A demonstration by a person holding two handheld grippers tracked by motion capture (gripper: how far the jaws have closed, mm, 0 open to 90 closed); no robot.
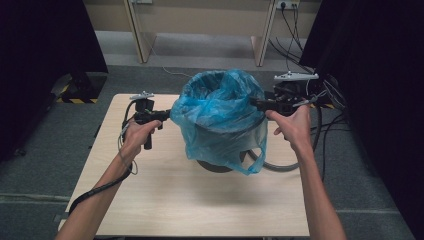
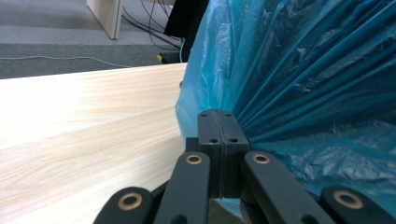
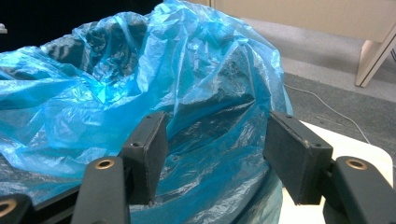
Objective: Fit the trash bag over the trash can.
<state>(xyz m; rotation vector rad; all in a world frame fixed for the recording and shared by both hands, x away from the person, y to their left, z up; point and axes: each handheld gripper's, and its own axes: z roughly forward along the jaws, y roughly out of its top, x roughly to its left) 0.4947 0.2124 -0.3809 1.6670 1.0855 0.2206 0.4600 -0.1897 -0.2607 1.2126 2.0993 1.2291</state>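
The wooden table (image 1: pixel 200 200) carries a dark bin (image 1: pixel 222 162) lined with a blue plastic bag (image 1: pixel 220 117), standing mid-table toward the far edge. Left gripper (image 2: pixel 218 122) sits clenched tight against the bag's left side, jaws fully together, and folds of the bag fan out from them. Right gripper (image 3: pixel 212 144) is at the bag's right rim, jaws spread apart with plastic bulging between, pads not pressing.
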